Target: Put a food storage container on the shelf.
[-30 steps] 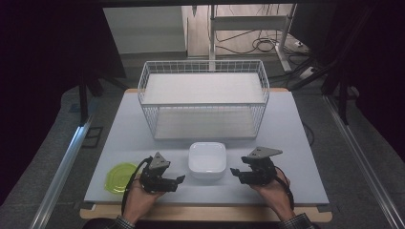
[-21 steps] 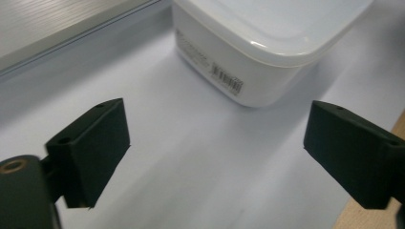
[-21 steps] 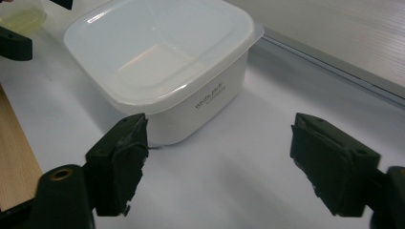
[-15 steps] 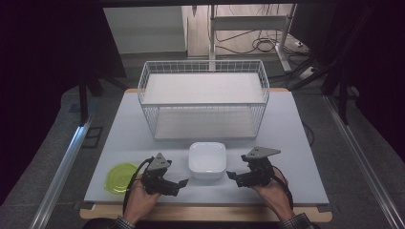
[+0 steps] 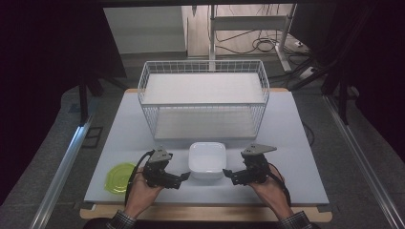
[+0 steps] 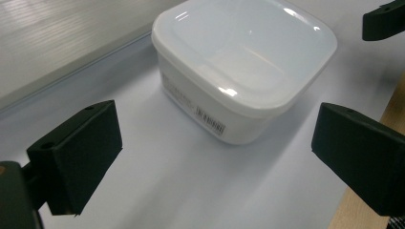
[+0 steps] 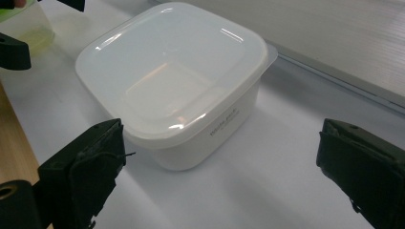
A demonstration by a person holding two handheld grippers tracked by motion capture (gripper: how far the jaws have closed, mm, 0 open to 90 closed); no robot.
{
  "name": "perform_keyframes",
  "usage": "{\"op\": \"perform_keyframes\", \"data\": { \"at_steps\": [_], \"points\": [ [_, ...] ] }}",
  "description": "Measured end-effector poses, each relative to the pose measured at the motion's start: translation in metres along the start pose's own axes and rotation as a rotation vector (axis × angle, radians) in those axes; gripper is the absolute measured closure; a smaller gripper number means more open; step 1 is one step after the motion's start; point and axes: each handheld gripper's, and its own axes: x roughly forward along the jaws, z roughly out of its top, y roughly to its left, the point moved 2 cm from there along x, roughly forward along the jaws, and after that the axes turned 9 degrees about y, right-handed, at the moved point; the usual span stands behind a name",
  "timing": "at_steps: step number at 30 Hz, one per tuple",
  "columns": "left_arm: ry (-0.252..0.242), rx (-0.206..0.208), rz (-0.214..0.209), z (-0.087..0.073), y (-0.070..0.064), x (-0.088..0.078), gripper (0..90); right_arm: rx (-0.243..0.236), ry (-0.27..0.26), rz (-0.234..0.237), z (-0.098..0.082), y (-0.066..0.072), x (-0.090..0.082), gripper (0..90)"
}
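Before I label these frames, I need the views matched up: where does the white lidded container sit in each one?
High view: the white lidded container sits low centre, between the left gripper and the right gripper.
Left gripper view: upper centre, beyond the open jaws.
Right gripper view: centre-left, just beyond the open jaws.
Shared landmark: the white wire basket behind the container, whose base shows as a pale slab in the gripper views' top corners.

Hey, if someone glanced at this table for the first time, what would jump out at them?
Probably the white lidded container at the table's near edge, flanked by the left gripper and right gripper, whose fingers have just been opening with nothing between them. Behind it stands a big white wire basket, and a yellow-green lid lies at the near left.
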Motion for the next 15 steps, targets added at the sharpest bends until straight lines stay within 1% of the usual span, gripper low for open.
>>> {"op": "perform_keyframes", "data": {
  "at_steps": [1,2,3,5,6,7,9,10,12,13,15],
  "points": [
    [0.000,0.000,0.000,0.000,0.000,0.000,2.1,-0.002,-0.001,0.006,0.001,0.001,0.001,2.4],
    [-0.007,-0.005,-0.018,0.004,0.001,0.002,2.2,-0.007,-0.003,0.020,0.002,0.001,0.001,2.3],
    [-0.001,-0.005,-0.019,0.006,0.001,0.003,2.2,-0.003,0.002,0.033,0.003,0.002,0.002,1.9],
    [0.002,0.000,-0.016,0.011,0.002,0.005,2.7,0.004,0.015,0.047,0.005,0.004,0.004,1.4],
    [0.003,-0.003,-0.016,0.013,0.002,0.007,3.0,0.001,0.013,0.051,0.006,0.005,0.005,1.5],
    [0.003,-0.003,-0.016,0.013,0.002,0.007,3.6,0.001,0.013,0.051,0.006,0.005,0.005,1.5],
    [0.015,-0.003,-0.023,0.019,0.003,0.012,5.2,-0.011,0.016,0.033,0.010,0.007,0.005,3.6],
    [0.022,-0.003,-0.021,0.020,0.004,0.014,5.9,-0.002,0.019,0.032,0.011,0.007,0.005,5.0],
    [0.031,-0.001,-0.019,0.022,0.006,0.018,7.5,0.017,0.025,0.047,0.013,0.005,0.005,7.8],
    [0.033,-0.006,-0.025,0.023,0.007,0.020,8.7,0.025,0.026,0.053,0.014,0.004,0.006,9.3],
    [0.041,-0.017,-0.032,0.025,0.010,0.023,10.4,0.030,0.048,0.055,0.017,0.002,0.009,10.1]
  ]
}}
